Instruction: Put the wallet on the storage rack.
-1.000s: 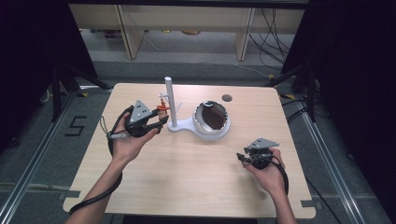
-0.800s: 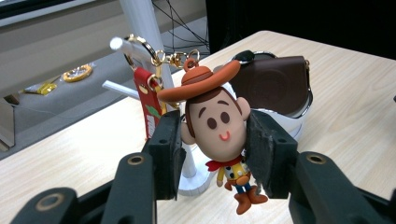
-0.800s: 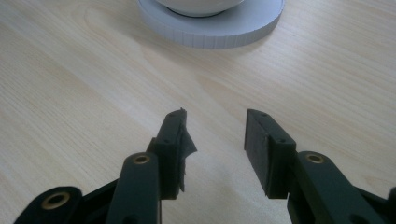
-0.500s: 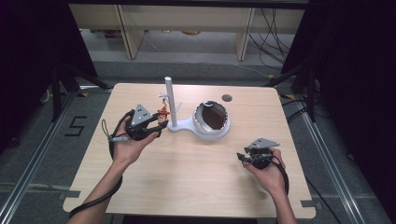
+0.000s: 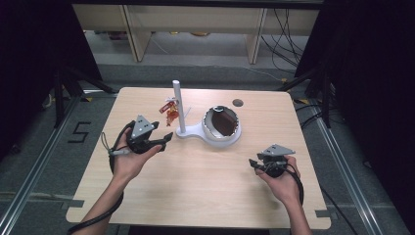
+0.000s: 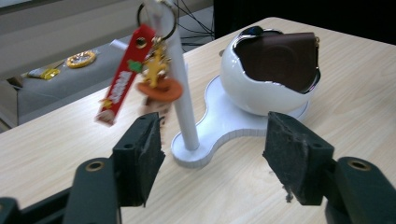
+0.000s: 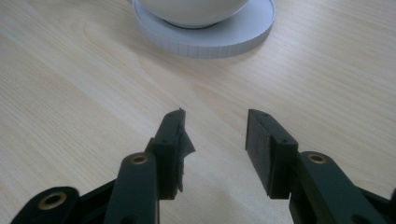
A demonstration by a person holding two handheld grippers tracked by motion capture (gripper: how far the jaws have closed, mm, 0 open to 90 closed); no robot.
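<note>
Keychain (image 6: 140, 70) red tag lettering blurred, left gripper (image 6: 212, 158) just spread, right gripper (image 7: 215, 140) spread.

A "5" marked on the floor (image 5: 80, 131) left of the table (image 5: 147, 196)

Pale matt wood-grain tabletop (image 5: 195, 191). Smooth white plastic stand (image 6: 219, 130) with a glossy white bowl (image 6: 261, 93) holding a brown leather-like pouch (image 6: 280, 56). Red fabric keychain (image 6: 123, 74) on a metal ring. Worn, rough black rubber fingers (image 6: 140, 154).
</note>
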